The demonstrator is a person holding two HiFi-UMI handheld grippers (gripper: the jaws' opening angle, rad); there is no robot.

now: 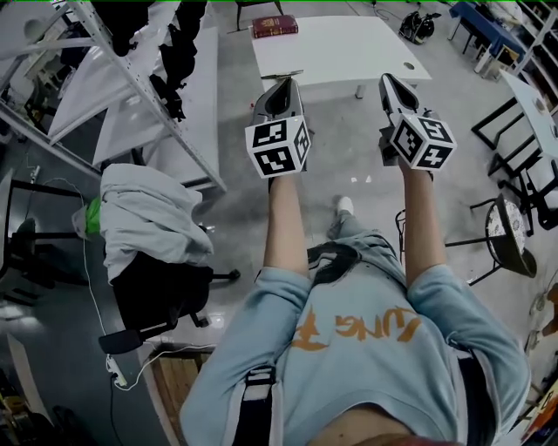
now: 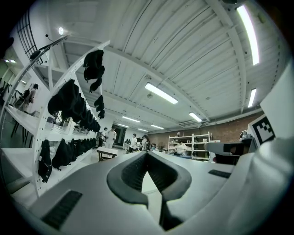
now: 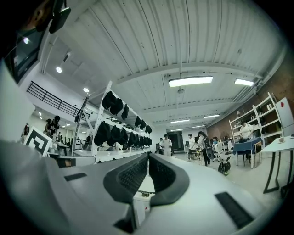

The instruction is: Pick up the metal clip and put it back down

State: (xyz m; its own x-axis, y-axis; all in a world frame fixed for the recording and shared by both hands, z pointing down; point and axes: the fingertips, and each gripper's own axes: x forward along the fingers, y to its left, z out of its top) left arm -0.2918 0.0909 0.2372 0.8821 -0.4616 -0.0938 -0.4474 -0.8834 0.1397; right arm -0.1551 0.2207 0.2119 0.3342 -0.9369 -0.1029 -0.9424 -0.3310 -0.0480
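Observation:
A white table [image 1: 349,48] stands on the floor ahead of me. The metal clip [image 1: 281,75], thin and dark, lies at its near edge. My left gripper [image 1: 286,83] is held in the air just short of that edge, close to the clip, with its jaws shut and nothing between them. My right gripper [image 1: 386,80] hovers level with it farther right, also shut and empty. In the right gripper view the clip [image 3: 144,193] shows small on the table top, low between the closed fingers. The left gripper [image 2: 147,153] points over the table into the room.
A red book [image 1: 275,25] lies at the table's far left corner. A metal rack [image 1: 131,78] hung with dark garments runs along the left. An office chair [image 1: 148,218] draped in grey cloth stands near left, and stools [image 1: 510,235] stand right. Several people stand far off.

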